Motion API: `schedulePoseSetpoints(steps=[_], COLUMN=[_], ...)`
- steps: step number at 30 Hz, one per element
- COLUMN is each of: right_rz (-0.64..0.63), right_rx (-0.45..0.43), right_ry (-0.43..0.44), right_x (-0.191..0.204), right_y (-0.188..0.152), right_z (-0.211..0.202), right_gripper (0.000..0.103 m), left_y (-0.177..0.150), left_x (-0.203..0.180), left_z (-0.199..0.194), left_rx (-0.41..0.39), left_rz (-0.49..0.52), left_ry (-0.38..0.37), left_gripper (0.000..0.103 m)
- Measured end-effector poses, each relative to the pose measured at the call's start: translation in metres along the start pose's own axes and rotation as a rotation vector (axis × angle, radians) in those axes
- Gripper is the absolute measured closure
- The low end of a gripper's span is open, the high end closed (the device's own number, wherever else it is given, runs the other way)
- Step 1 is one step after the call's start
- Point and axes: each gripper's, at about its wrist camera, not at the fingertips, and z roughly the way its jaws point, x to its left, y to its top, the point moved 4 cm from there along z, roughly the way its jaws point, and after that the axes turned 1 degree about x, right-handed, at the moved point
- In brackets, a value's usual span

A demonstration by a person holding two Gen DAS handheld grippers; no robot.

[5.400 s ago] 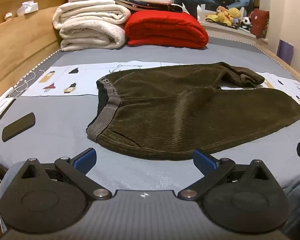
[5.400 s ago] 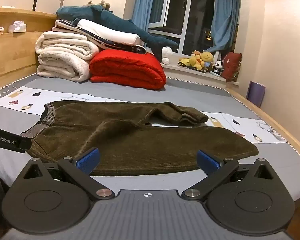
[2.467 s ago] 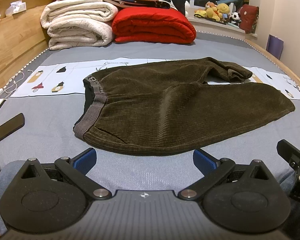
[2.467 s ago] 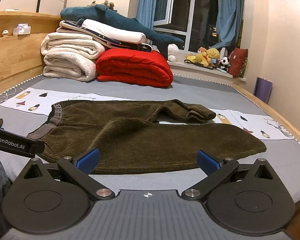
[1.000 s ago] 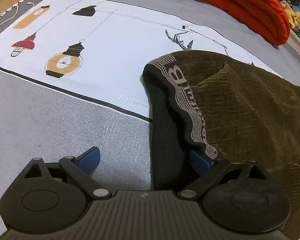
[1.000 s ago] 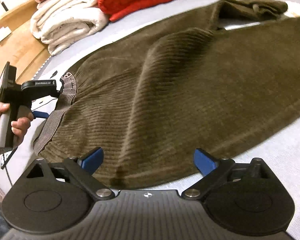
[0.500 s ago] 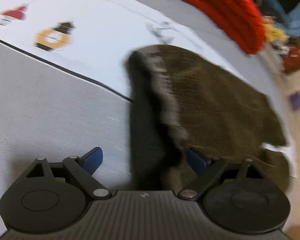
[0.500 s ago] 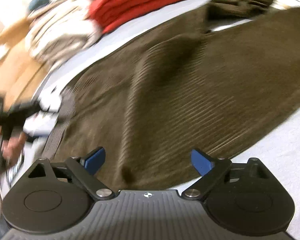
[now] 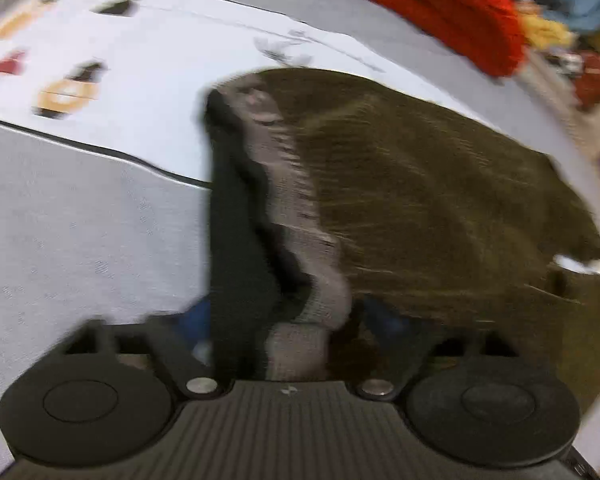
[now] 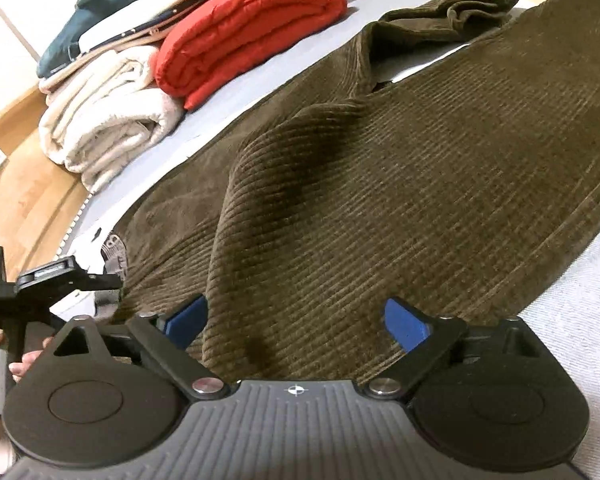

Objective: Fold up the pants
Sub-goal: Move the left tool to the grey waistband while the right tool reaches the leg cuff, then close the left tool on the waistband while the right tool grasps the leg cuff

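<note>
Pants (image 10: 380, 168): brown corduroy, spread flat on the grey bed (image 9: 60, 220), nearer than the red quilt (image 10: 252, 28).
Waistband (image 9: 300, 248): grey ribbed edge of the pants, bunched between the left fingers.
Left gripper (image 9: 288, 320): jaws have just been closing around the waistband; blur hides whether the pads press yet.
Right gripper (image 10: 296, 320): jaws wide apart over the pants' near edge, gripping nothing.
Hand (image 10: 4, 356): holds the left gripper's handle.
</note>
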Motion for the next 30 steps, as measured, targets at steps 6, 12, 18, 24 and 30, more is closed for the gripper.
schedulePoseSetpoints(steps=[6, 12, 18, 24, 30], right_rz=[0.004, -0.097, -0.109, -0.076, -0.017], right_rx=[0.012, 0.05, 0.168, 0.089, 0.017], right_ry=[-0.057, 0.025, 0.121, 0.035, -0.033], right_x=[-0.006, 0.038, 0.075, 0.053, 0.014], right_y=[-0.005, -0.04, -0.085, -0.053, -0.017], right_z=[0.005, -0.015, -0.017, -0.024, -0.046], right_gripper=[0.103, 0.103, 0.1, 0.094, 0.066], left_y=[0.009, 0.002, -0.001, -0.015, -0.038], left_x=[0.012, 0.029, 0.116, 0.152, 0.096], left_z=[-0.013, -0.038, -0.066, -0.068, -0.078], left_rx=[0.012, -0.03, -0.172, -0.064, -0.069], left_rz=[-0.076, -0.032, -0.095, -0.255, -0.115], left_ry=[-0.001, 0.068, 0.485, 0.23, 0.201], left_gripper=[0.07, 0.078, 0.103, 0.06, 0.011])
